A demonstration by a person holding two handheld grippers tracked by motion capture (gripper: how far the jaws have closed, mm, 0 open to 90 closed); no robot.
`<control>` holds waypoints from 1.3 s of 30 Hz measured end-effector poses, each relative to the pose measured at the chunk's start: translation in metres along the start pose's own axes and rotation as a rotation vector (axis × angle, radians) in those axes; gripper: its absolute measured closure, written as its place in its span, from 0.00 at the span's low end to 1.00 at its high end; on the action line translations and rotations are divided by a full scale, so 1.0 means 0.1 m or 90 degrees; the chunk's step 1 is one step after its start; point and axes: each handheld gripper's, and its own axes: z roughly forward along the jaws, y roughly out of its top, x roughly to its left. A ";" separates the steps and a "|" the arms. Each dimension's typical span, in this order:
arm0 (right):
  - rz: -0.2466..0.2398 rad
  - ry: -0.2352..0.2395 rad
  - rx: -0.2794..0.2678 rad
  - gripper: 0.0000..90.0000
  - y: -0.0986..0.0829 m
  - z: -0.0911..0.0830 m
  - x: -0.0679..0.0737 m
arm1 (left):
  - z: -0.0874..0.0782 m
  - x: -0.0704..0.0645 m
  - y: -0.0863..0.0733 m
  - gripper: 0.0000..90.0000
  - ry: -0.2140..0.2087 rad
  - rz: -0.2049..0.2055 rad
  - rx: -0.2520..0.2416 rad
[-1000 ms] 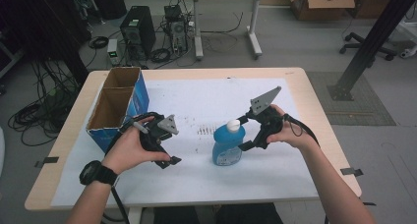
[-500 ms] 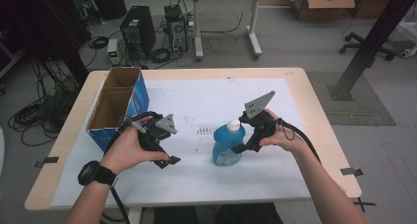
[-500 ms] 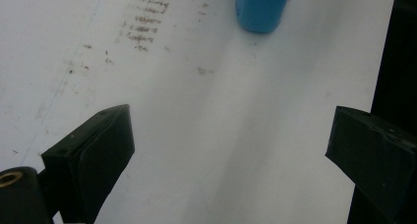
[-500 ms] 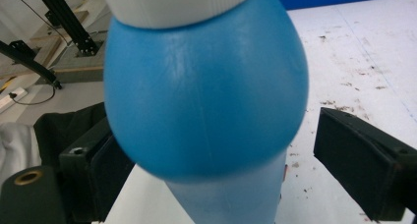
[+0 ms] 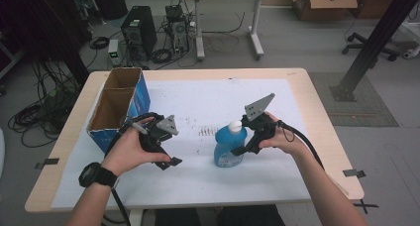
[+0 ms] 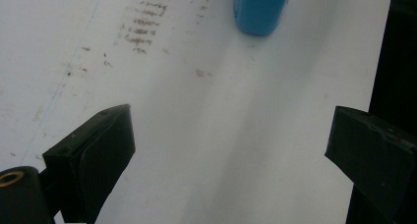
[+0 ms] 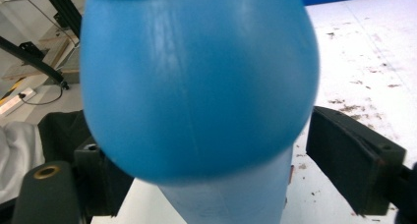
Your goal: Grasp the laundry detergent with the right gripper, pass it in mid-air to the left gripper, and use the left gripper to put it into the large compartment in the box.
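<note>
Lab room, wooden table (image 5: 317,94) under white sheet (image 5: 198,102) with dark smudges. Blue bottle (image 5: 229,146) upright mid-table, white cap; label unreadable. Right tongs (image 5: 241,147) spread wide around bottle, not pinching. Left tongs (image 5: 171,159) wide open, empty, beside cardboard box (image 5: 116,112).

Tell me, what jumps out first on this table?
The bright blue bottle with a white cap, standing upright near the middle of the white table cover, with the right tongs open around its body. Next, the open blue cardboard box at the table's left edge, just beyond the left tongs, which are open and hold nothing.
</note>
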 end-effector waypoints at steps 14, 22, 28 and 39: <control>-0.009 0.004 0.002 0.25 0.00 0.04 0.01 | 0.00 0.00 0.00 0.05 -0.001 0.000 -0.001; -0.011 0.005 0.000 0.28 0.00 0.04 0.01 | 0.00 -0.01 0.00 0.05 0.000 0.001 -0.002; -0.015 0.005 -0.002 0.32 -0.01 0.03 0.01 | 0.00 -0.01 0.02 0.05 0.000 0.003 -0.001; -0.029 0.009 -0.018 0.41 -0.03 0.01 0.02 | 0.01 -0.01 0.03 0.05 -0.002 0.004 -0.001</control>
